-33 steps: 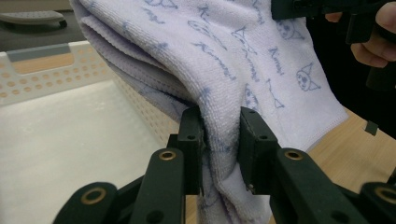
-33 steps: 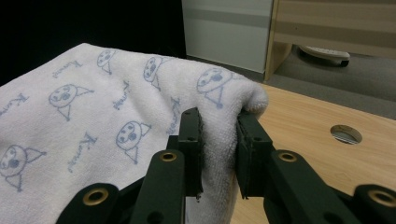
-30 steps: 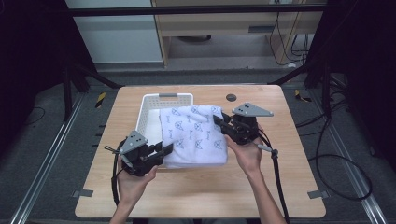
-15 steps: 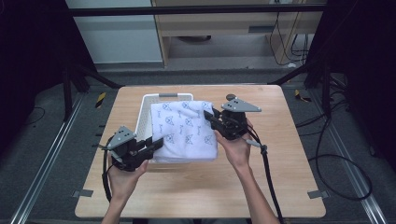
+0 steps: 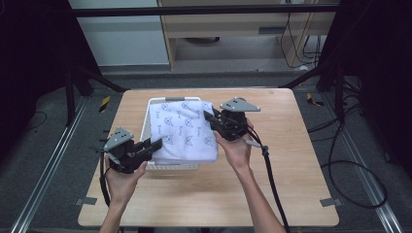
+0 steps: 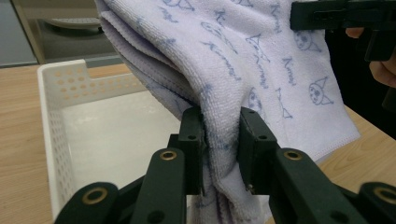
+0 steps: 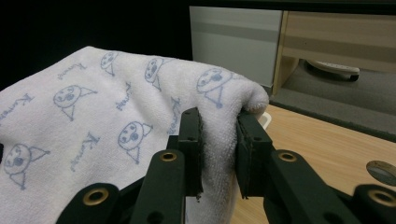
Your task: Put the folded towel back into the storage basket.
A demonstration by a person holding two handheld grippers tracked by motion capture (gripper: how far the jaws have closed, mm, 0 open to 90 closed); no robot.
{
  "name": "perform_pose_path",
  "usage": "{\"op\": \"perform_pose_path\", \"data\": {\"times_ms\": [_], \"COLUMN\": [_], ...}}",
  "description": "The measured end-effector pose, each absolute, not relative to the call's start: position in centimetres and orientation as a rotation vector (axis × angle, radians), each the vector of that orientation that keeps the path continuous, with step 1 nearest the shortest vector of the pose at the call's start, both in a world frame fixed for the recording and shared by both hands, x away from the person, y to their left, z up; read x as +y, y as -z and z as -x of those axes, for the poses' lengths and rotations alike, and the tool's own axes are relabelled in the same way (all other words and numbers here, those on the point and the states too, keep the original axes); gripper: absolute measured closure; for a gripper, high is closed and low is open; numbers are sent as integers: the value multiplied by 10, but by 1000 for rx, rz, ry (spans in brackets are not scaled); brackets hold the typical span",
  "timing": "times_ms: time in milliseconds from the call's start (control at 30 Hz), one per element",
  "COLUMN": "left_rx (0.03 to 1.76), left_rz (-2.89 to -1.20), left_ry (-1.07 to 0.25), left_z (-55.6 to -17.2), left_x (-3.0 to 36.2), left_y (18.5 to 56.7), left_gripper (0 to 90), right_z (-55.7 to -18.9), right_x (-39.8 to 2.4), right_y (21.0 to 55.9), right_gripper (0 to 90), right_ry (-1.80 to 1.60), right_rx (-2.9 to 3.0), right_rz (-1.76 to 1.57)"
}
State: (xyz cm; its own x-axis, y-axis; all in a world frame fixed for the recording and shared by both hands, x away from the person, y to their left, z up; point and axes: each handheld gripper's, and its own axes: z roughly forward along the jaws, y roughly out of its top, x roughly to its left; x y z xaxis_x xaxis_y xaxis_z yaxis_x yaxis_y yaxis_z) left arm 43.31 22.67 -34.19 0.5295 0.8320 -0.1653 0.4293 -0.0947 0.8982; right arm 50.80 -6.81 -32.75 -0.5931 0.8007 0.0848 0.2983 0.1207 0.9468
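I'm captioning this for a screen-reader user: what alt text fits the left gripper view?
The left gripper pinches a folded white towel with a blue cartoon print, held over an empty white perforated basket on a wooden table.

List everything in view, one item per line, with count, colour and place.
Folded terry towel with blue cartoon print: one, pale lilac, held above the basket by both grippers.
Perforated plastic basket: one, white, on the table's middle, under the towel.
Wooden table: one, light brown, centre of the high view.
Round hole in the tabletop: one, grey, near the far right corner.
Tape strips: two, grey, on the front corners.
Left hand-held gripper: one, black, shut on the towel's near edge.
Right hand-held gripper: one, black, shut on the towel's far corner.
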Motion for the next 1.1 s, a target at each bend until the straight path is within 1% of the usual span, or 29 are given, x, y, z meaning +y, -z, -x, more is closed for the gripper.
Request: {"op": "perform_pose_path", "data": {"times_ms": [567, 1100], "left_rx": [1128, 1193], "left_rz": [-1706, -1686], "left_ry": [-539, -544], "left_z": [-448, -467], "left_x": [249, 264], "left_y": [343, 353], "left_gripper": [724, 725], "right_z": [-527, -543], "right_x": [-37, -18], "right_y": [330, 340], "right_gripper": [747, 747], "right_ry": [-1493, -1491], "right_rx": [1960, 1955], "right_rz": [-1053, -1060]}}
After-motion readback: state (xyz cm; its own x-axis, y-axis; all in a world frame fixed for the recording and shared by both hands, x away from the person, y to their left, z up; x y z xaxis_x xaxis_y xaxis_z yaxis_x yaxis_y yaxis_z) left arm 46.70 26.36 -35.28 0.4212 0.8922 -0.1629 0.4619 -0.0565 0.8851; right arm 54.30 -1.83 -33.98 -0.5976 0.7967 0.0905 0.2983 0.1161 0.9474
